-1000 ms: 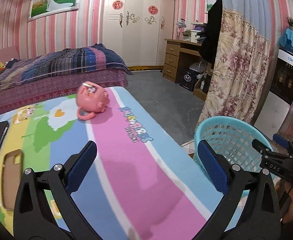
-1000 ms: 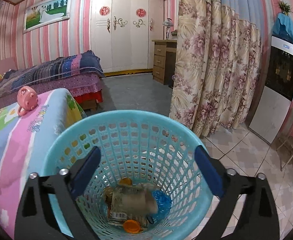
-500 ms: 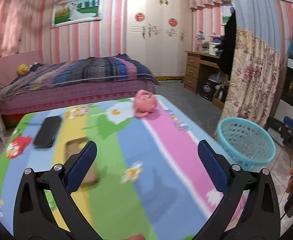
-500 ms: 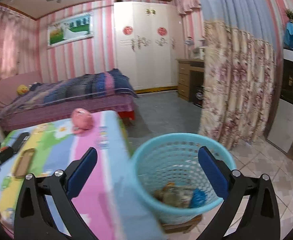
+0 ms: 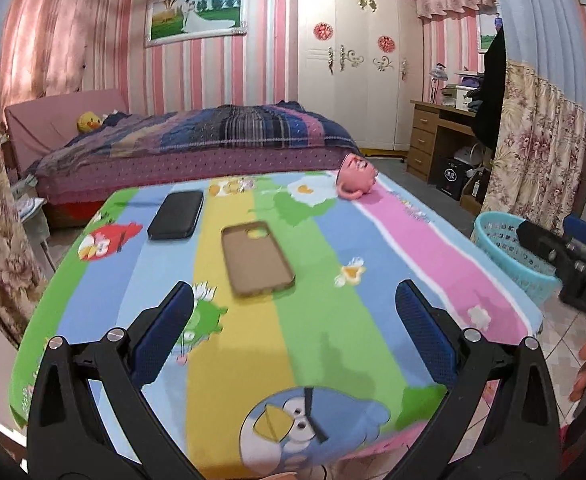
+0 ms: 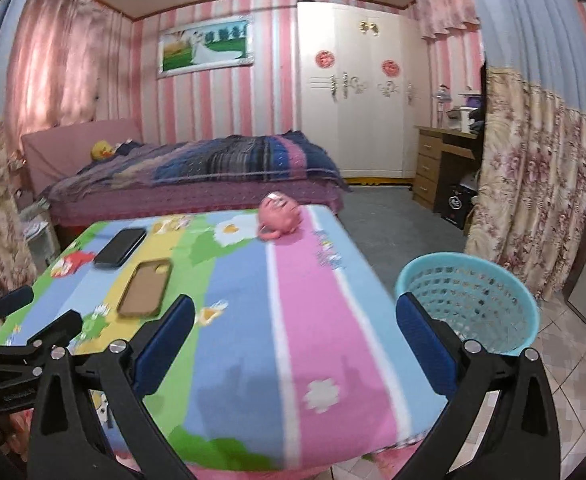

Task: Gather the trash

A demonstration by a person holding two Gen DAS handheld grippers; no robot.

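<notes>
A turquoise mesh basket (image 6: 469, 304) stands on the floor to the right of the table; its rim also shows in the left wrist view as the basket (image 5: 505, 248). Its inside is hidden from here. My left gripper (image 5: 293, 334) hangs open over the near part of the colourful tablecloth (image 5: 313, 320), nothing between its fingers. My right gripper (image 6: 293, 338) is open too, held above the table's near right corner, with the basket just past its right finger (image 6: 425, 344). No trash shows on the table.
On the cloth lie a black phone (image 5: 177, 215), a brown phone case (image 5: 257, 258) and a pink piggy bank (image 5: 357, 177) at the far edge. A bed (image 5: 197, 148) stands behind, a floral curtain (image 6: 529, 200) and desk (image 5: 433, 136) to the right.
Both grippers have pulled back and up from the basket and table edge. The whole table is now in view, and the basket has dropped to the right side, smaller.
</notes>
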